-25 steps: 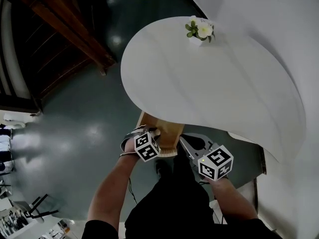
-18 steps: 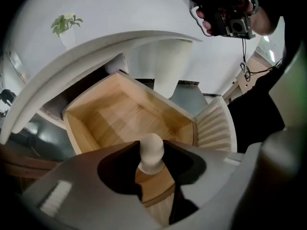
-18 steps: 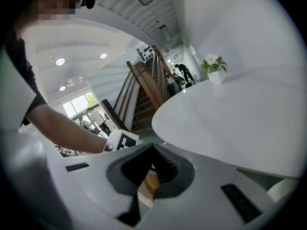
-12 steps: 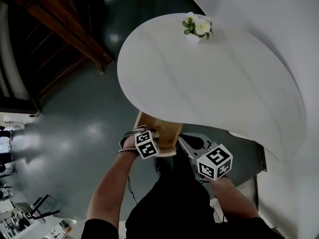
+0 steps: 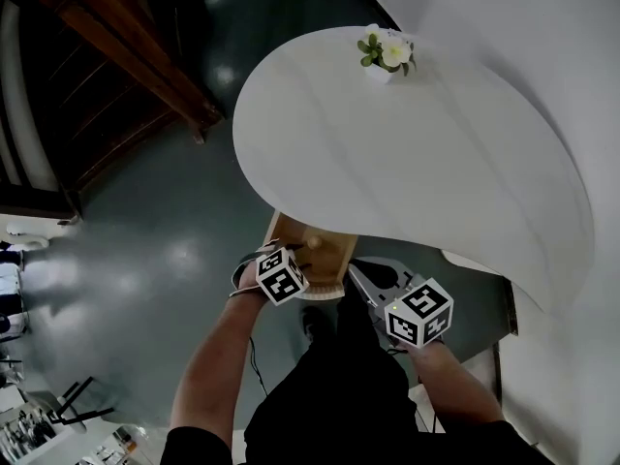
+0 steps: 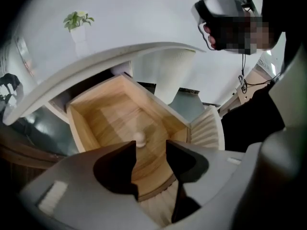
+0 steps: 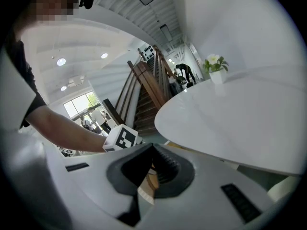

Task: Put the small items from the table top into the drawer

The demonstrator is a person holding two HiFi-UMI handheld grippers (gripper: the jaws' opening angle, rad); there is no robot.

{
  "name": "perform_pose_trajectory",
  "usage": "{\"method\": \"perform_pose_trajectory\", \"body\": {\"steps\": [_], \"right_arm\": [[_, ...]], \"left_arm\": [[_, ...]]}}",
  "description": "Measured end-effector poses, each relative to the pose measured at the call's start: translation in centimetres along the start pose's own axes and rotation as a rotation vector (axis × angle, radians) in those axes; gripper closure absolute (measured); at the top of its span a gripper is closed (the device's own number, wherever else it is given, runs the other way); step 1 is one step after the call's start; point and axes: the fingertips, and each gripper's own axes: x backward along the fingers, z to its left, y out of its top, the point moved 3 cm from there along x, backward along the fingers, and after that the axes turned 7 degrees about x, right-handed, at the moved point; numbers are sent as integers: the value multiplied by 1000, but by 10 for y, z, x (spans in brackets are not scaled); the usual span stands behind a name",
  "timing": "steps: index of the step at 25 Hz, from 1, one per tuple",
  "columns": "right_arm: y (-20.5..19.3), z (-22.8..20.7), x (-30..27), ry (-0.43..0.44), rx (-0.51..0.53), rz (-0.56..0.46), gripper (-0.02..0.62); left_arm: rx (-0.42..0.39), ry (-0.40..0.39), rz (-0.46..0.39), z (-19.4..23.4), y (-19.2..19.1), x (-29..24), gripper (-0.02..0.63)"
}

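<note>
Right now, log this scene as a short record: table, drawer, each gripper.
Table: white oval table top; only a small potted plant with white flowers stands on it, near the far edge.
Drawer: light wooden drawer, pulled open under the table's edge; a small white round item lies on its floor.
Left gripper: over the drawer, jaws opening, nothing pressed between them.
Right gripper: beside the drawer, jaws together, empty.
</note>
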Motion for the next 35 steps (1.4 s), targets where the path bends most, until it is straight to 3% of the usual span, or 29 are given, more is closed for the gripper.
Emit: {"method": "perform_pose_trajectory", "body": {"steps": [9, 15, 19, 22, 27, 31, 35], "right_arm": [[31, 31, 12, -4, 68, -28, 583], [51, 61, 22, -22, 127, -37, 584], [63, 91, 33, -45, 156, -43, 583], [81, 113, 39, -63, 170, -64, 583], [112, 138, 44, -67, 212, -102, 583], [129, 146, 43, -67, 294, -95, 584], [138, 145, 47, -55, 322, -106, 583]], "left_arm": [[148, 84, -207, -3, 6, 61, 403], [280, 122, -398, -7, 4, 119, 407], [351, 166, -566, -17, -1, 171, 474], [393, 136, -672, -26, -2, 215, 525], [359, 124, -792, -40, 1, 270, 540], [318, 191, -842, -43, 2, 295, 549], [345, 250, -875, -45, -1, 306, 576]]}}
